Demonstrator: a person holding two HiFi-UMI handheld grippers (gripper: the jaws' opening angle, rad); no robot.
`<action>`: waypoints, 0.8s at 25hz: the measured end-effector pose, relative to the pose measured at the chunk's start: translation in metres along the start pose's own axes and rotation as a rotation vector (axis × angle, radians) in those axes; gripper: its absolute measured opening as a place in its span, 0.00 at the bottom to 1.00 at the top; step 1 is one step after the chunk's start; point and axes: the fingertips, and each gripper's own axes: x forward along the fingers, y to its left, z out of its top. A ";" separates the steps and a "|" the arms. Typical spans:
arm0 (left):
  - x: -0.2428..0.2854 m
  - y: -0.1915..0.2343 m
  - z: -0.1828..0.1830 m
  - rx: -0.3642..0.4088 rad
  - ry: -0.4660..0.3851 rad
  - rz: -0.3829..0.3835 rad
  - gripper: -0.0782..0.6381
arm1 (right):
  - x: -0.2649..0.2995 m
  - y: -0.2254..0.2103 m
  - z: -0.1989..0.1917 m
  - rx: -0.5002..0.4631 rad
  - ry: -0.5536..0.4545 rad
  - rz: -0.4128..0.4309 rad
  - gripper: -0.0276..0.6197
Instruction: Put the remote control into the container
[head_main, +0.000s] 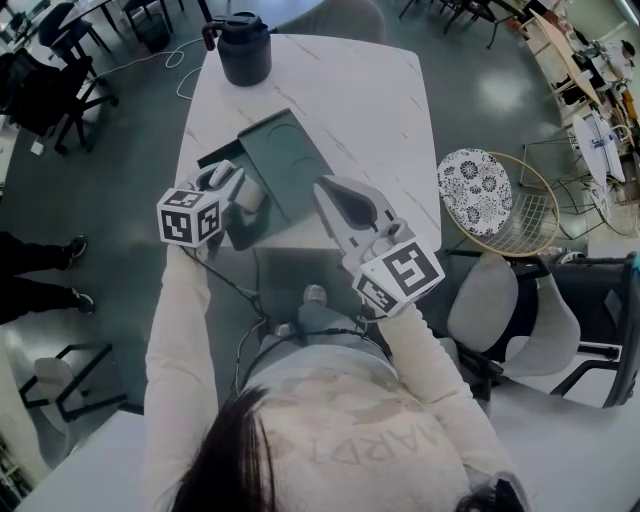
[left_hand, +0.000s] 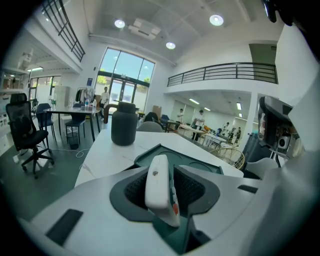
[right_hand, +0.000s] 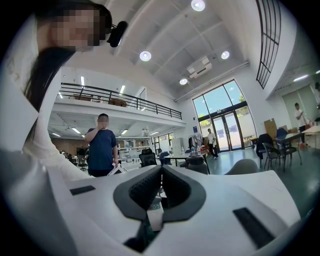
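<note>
My left gripper (head_main: 238, 192) is shut on the white remote control (head_main: 250, 196), held on edge just above the near left part of the dark green container (head_main: 290, 150). In the left gripper view the remote control (left_hand: 160, 187) stands between the dark pads (left_hand: 135, 192), its buttons facing right, and the container (left_hand: 205, 167) lies just beyond it. My right gripper (head_main: 328, 188) hovers over the container's near right edge. Its jaws meet at the tips in the right gripper view (right_hand: 161, 172), with nothing held.
The container lies on a white marble table (head_main: 370, 110). A black jug (head_main: 245, 45) stands at the far end, also in the left gripper view (left_hand: 123, 129). A patterned round stool (head_main: 475, 185) and a wire basket (head_main: 530, 215) stand right of the table. A person (right_hand: 102, 145) stands off to the left.
</note>
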 end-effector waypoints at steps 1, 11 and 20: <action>-0.002 0.002 0.002 0.001 -0.002 0.003 0.26 | 0.001 0.001 0.000 0.000 -0.001 0.001 0.07; -0.015 0.013 0.002 -0.006 0.002 0.018 0.26 | 0.004 0.007 0.003 -0.005 -0.004 0.010 0.07; -0.024 0.016 0.001 -0.037 0.037 -0.020 0.26 | 0.004 0.012 0.003 -0.008 -0.005 0.013 0.07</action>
